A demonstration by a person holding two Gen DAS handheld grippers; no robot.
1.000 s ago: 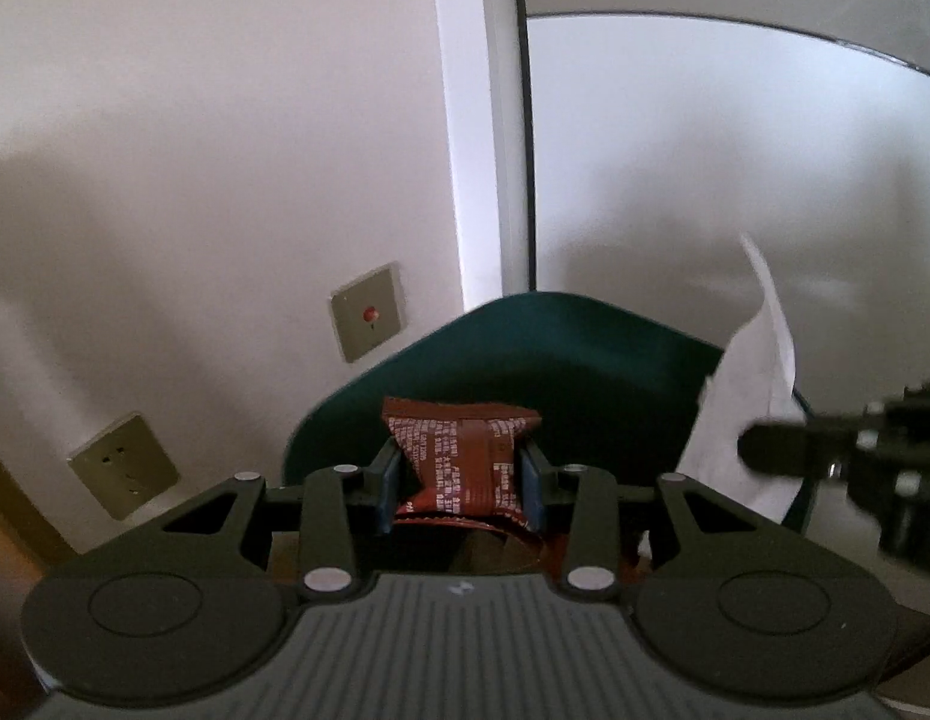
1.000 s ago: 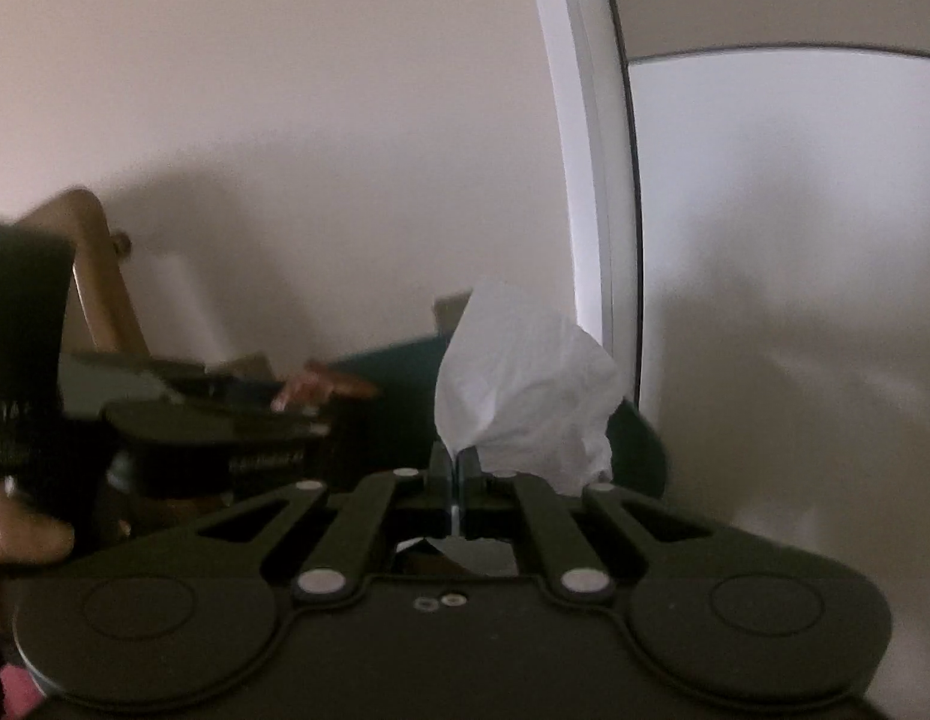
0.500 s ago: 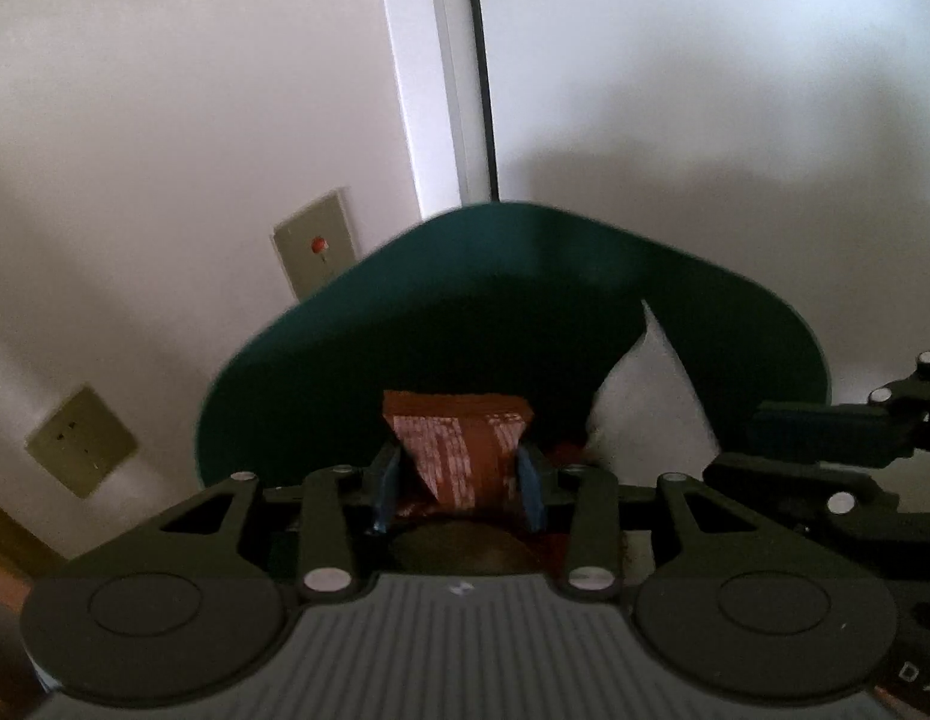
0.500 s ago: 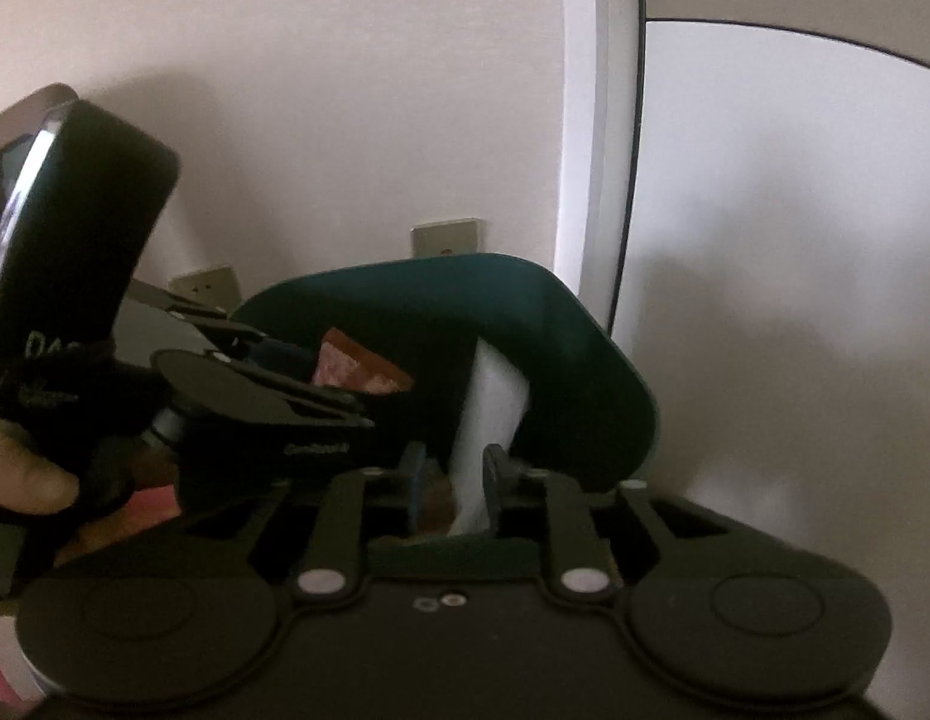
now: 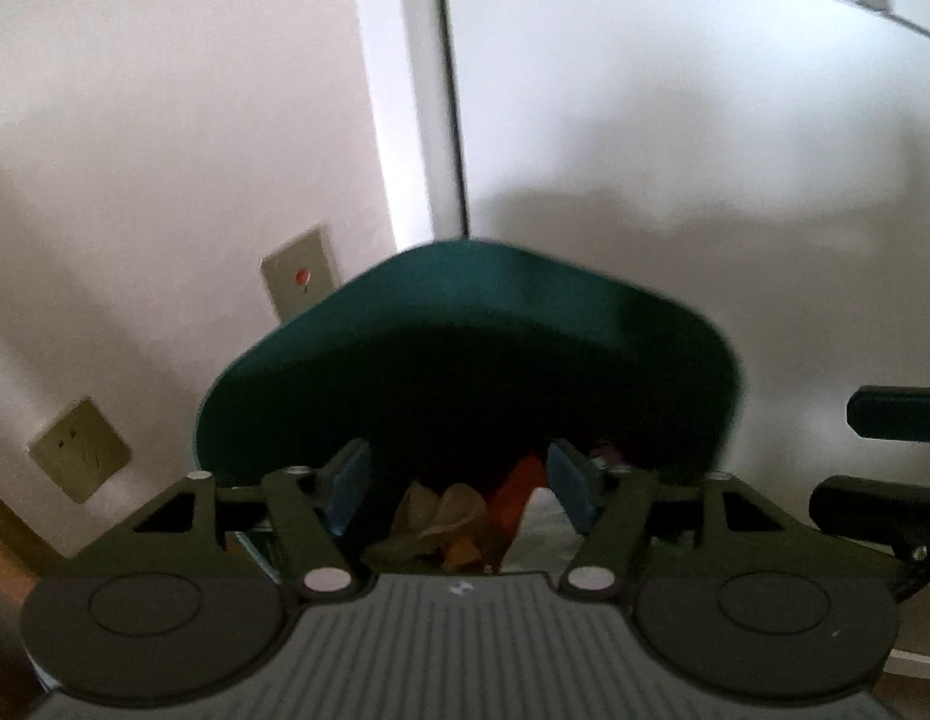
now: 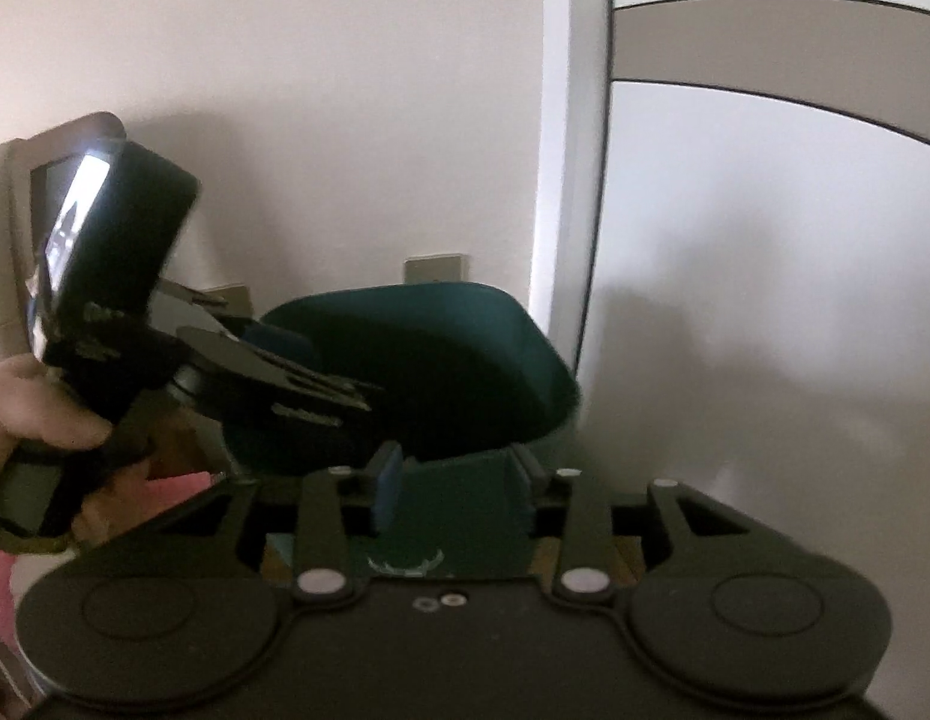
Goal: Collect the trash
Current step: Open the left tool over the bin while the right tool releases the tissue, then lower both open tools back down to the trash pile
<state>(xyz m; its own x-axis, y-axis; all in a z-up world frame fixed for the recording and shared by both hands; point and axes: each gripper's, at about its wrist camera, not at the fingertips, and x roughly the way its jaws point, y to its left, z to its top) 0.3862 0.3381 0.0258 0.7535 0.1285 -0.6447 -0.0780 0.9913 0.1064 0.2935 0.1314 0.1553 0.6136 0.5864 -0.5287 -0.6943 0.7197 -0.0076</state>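
Observation:
A dark green trash bin [image 5: 477, 324] stands against the wall, also in the right wrist view [image 6: 465, 324]. My left gripper [image 5: 459, 483] is open and empty over the bin's mouth. Below it, inside the bin, lie crumpled trash [image 5: 441, 510] and a red-brown wrapper [image 5: 513, 492]. My right gripper [image 6: 459, 480] is open and empty just in front of the bin's near wall. The left gripper shows in the right wrist view [image 6: 321, 396], reaching into the bin. The white tissue is out of sight.
A white wall with two wall sockets [image 5: 81, 450] [image 5: 297, 279] stands behind the bin. A white door frame [image 5: 405, 90] and door [image 5: 705, 150] are to the right. Wooden floor [image 5: 3, 570] shows at lower left.
Both grippers opened. The left one let go of the red-brown wrapper and the right one let go of the white tissue; both dropped into the bin.

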